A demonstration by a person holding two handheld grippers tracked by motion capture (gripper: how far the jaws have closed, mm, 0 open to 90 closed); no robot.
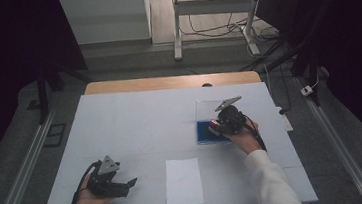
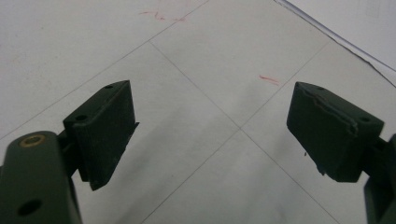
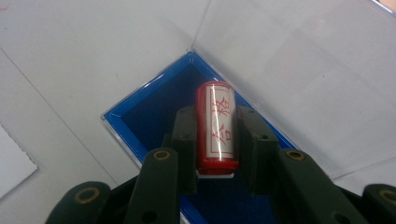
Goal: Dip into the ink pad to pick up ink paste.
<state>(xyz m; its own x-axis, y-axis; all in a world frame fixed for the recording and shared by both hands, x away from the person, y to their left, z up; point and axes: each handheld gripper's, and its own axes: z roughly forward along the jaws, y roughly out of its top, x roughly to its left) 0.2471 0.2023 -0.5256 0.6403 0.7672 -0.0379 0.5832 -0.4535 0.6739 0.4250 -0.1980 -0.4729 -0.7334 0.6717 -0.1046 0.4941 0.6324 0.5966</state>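
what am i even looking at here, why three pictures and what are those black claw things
A person at a table holds a hand-operated gripper in each hand; the black claws are their fingers. The high view looks down from above the table. The other two come from cameras riding on each gripper.

The left gripper rests near the table's front edge, its fingers wide open with nothing between them. The right gripper is shut on a red cylindrical stamp with red characters on its face, held over a blue ink pad case whose clear lid stands open. A white sheet of paper lies on the table in front of the person.
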